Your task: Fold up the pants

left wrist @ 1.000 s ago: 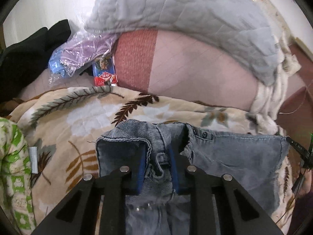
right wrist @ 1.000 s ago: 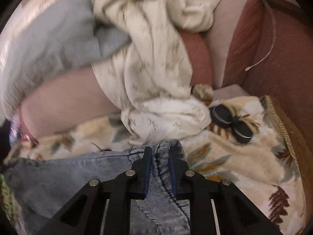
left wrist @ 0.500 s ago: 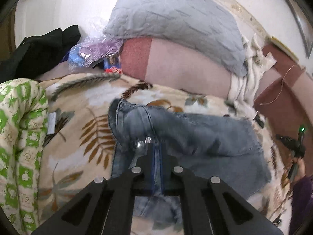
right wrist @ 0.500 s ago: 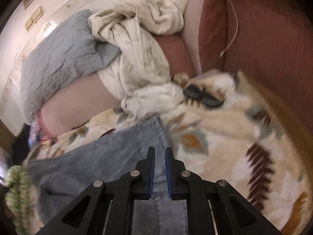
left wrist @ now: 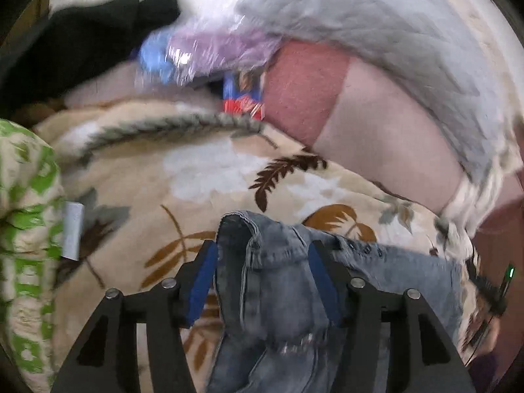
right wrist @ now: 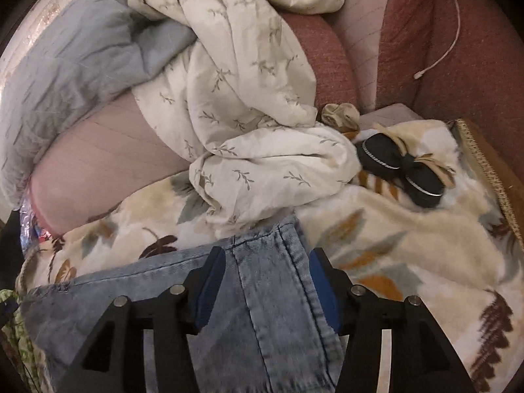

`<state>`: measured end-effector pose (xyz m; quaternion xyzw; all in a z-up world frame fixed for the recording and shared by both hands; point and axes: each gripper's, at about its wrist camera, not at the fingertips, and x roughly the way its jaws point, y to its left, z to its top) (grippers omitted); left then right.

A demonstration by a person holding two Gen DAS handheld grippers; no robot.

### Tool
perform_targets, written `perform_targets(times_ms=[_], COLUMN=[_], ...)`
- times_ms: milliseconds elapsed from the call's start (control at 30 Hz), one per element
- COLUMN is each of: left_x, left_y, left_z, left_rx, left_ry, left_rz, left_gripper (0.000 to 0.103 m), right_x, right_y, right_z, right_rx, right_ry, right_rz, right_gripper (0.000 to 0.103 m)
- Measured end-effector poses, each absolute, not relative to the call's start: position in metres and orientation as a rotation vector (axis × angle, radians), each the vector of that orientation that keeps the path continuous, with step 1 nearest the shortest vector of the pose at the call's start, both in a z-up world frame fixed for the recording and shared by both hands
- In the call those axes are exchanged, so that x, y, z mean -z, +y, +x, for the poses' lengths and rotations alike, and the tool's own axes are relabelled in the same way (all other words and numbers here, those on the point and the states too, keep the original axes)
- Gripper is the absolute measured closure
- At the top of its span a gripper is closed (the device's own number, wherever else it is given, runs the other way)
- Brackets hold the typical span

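Both grippers had let go since the earlier frames: half a second before we had them pinched shut on the denim, and now the jaws were spreading apart with the cloth lying loose between them.

We take the jeans (left wrist: 288,294) as our landmark. To their left lay a green-and-white cloth (left wrist: 23,229); under them spread the leaf-print blanket (left wrist: 196,170). Beyond them, at the back, sat a black garment (left wrist: 82,39), a purple plastic bag (left wrist: 209,42), a small red-and-blue packet (left wrist: 242,98) and a grey quilt (left wrist: 376,23) on the pink cushion (left wrist: 386,131).

Our left gripper (left wrist: 262,281) stood released, pads clear of a bunched fold of waistband that rose between them. Our right gripper (right wrist: 267,285) was likewise released, straddling a flat seamed edge of the jeans (right wrist: 268,294) without pressing it. Just past that edge lay a cream floral sheet (right wrist: 249,114), and further right a black bow-shaped item (right wrist: 399,170) on the blanket, with a white cable (right wrist: 448,32) on the red sofa back.

We judged that a fold had just been laid down and dropped. The left end looked rumpled, so the next move probably called for pulling both grippers clear, then smoothing or re-gripping that bunched edge before folding again.
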<state>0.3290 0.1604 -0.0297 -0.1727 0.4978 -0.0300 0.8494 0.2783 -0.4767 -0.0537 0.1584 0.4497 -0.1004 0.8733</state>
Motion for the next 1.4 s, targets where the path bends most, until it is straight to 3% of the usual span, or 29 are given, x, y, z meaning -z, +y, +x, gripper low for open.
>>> perform_targets(times_ms=[233,333,433,467,533,733,767,833,867,1033,1233,1400], left_x=[0.056,0.063,0.063,0.063,0.062,0.054,0.051,0.041,0.035,-0.001,-0.043,-0.056], left_y=[0.153,0.148,0.136,0.130,0.121,0.120,0.120,0.120,0.121,0.130,0.140,0.161], left_z=[0.354,0.363,0.366,0.367,0.368,0.366,0.365,0.361,0.358,0.342,0.291,0.207], left_rx=[0.072,0.062,0.083,0.085,0.088,0.103,0.108,0.124,0.132,0.167,0.263,0.330], left_ry=[1.142,1.154,1.153,1.155,1.136,1.073,1.060,1.023,1.000,0.916,0.803,0.697], left_rz=[-0.445,-0.465,-0.407,-0.362,-0.297,-0.279,-0.275,-0.271,-0.278,-0.354,-0.416,-0.454], left_gripper=[0.042,0.045,0.085,0.090,0.097,0.099,0.099,0.100,0.100,0.100,0.100,0.100], right_x=[0.064,0.061,0.060,0.060,0.063,0.087,0.092,0.094,0.090,0.037,-0.059,-0.078], right_y=[-0.484,-0.482,-0.482,-0.484,-0.488,-0.492,-0.489,-0.484,-0.483,-0.490,-0.486,-0.479], right_z=[0.284,0.288,0.295,0.298,0.305,0.325,0.328,0.329,0.327,0.299,0.237,0.170], right_rx=[0.191,0.184,0.194,0.198,0.208,0.217,0.202,0.229,0.234,0.200,0.142,0.105], right_ry=[0.933,0.935,0.952,0.956,0.969,0.965,0.979,1.000,0.987,0.878,0.616,0.545], right_rz=[0.365,0.359,0.319,0.310,0.311,0.320,0.317,0.280,0.273,0.322,0.339,0.332], right_gripper=[0.046,0.038,0.037,0.037,0.036,0.035,0.047,0.082,0.086,0.087,0.087,0.087])
